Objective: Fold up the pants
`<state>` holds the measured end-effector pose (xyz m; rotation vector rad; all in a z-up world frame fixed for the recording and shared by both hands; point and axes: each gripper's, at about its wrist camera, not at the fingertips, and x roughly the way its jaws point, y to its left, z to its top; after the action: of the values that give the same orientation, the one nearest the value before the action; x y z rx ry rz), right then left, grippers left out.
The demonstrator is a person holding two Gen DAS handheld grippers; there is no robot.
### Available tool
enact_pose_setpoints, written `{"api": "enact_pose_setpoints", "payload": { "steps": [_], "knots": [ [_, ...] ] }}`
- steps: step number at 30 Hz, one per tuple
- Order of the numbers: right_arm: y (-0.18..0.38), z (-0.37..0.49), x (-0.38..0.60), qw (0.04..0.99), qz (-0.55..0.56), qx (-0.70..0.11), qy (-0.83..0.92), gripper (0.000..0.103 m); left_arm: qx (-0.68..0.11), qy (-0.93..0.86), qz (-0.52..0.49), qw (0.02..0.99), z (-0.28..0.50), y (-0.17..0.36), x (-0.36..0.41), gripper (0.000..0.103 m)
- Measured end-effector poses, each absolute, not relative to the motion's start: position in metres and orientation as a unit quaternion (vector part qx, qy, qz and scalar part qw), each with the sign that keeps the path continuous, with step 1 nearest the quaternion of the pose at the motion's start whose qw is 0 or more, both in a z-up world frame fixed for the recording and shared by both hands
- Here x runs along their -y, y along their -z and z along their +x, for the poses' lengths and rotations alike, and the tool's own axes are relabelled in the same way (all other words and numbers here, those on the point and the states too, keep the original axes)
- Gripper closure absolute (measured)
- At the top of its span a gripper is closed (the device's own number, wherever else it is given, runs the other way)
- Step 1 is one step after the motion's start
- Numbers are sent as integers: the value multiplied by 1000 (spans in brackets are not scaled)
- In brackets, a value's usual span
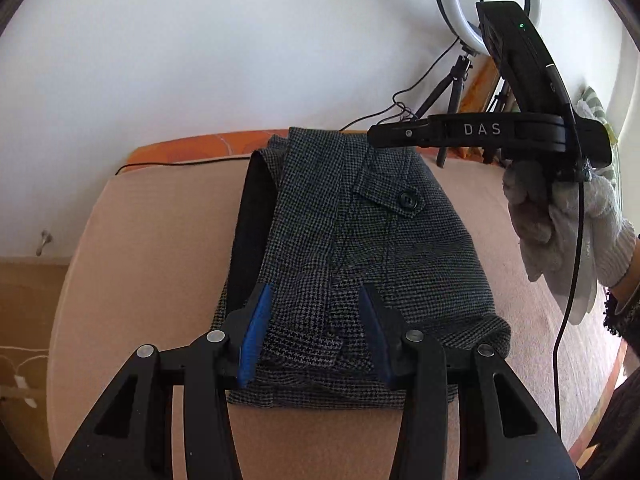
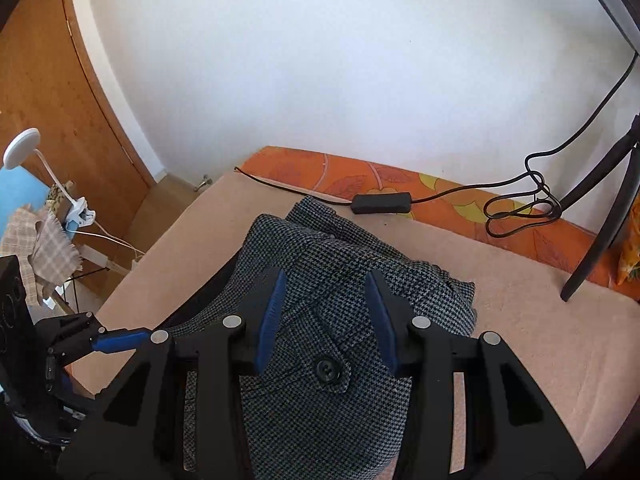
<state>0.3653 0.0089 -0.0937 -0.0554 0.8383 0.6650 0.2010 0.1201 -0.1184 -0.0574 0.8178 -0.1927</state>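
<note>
The grey houndstooth pants (image 1: 372,256) lie folded into a compact stack on the pink bed surface (image 1: 152,240), with a buttoned pocket flap (image 1: 404,200) on top. My left gripper (image 1: 316,312) is open, its blue pads over the stack's near edge. My right gripper (image 2: 326,300) is open above the same pants (image 2: 320,400), near the pocket button (image 2: 329,369). The right gripper also shows in the left wrist view (image 1: 400,136), held by a white-gloved hand (image 1: 568,216) over the stack's far right. The left gripper's tip shows in the right wrist view (image 2: 116,340).
A ring light on a tripod (image 1: 488,0) stands at the back right, its cable and black inline box (image 2: 382,203) lying on the orange patterned sheet (image 2: 440,184). A white wall lies behind. A wooden door (image 2: 48,100) and a clip lamp (image 2: 24,144) stand left.
</note>
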Motion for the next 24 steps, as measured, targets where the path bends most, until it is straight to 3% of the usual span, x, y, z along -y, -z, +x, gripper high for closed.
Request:
{"api": "enact_pose_setpoints", "payload": {
  "steps": [10,18,23,24],
  "knots": [
    [137,405,-34,854,-81,-436,-273,66,-418,81,-28,904,210,141,-133,56],
    [129,402,-18,853,-45,-435,-284,64,-417,94,-140,893,194,129,-169,50],
    [118,394,18,839,42,-449,-304,33,-421,95,-296,852,173,128,-208,48],
    [118,391,24,840,44,-452,-297,31,-421,90,-317,845,170,128,-212,48]
  ]
}}
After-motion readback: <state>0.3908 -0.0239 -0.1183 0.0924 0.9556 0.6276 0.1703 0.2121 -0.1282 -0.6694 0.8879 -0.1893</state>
